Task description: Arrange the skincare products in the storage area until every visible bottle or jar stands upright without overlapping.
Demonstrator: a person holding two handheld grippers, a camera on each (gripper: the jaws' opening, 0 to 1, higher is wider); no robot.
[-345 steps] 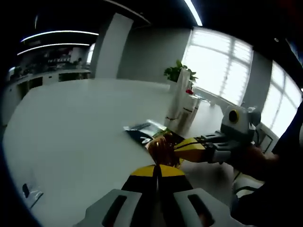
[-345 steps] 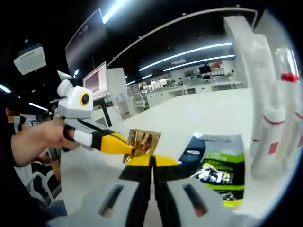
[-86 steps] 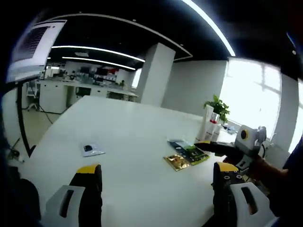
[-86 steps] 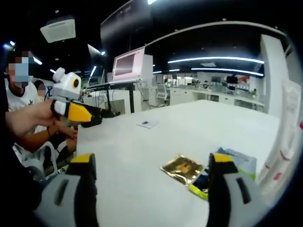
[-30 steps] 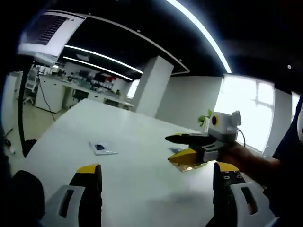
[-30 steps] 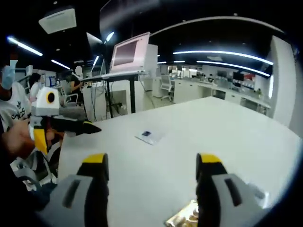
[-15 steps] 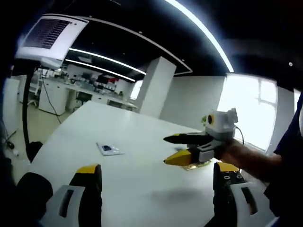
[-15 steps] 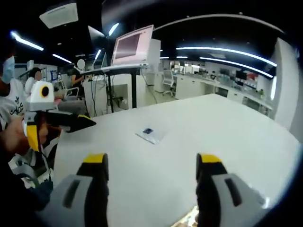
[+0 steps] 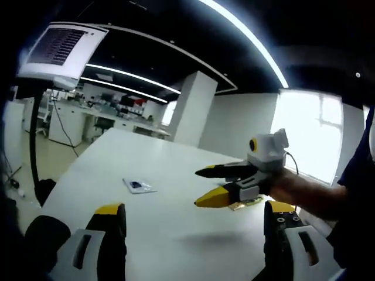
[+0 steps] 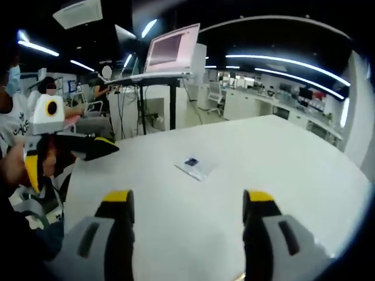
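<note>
- We hold both tools up off the white table (image 9: 176, 228): left gripper (image 9: 190, 219) jaws wide apart, empty; right gripper (image 10: 187, 205) likewise.
- Since 1 s ago the right gripper slides toward 9 o'clock in the left gripper view, covering most of the gold sachet (image 9: 245, 203) at 3 o'clock.
- Small sachet (image 10: 193, 165) lies flat at 12; no bottles in sight, so arranging looks stalled.

A broad white table (image 9: 170, 175) fills the middle; a white pillar (image 9: 190, 108) rises behind, bright windows (image 9: 307, 134) at right, strip lights (image 9: 246, 35) overhead, a monitor (image 10: 173, 50) upper centre.

1 small packet (image 9: 139, 186), 1 gold sachet (image 9: 246, 204), 2 tools (image 9: 190, 218).
</note>
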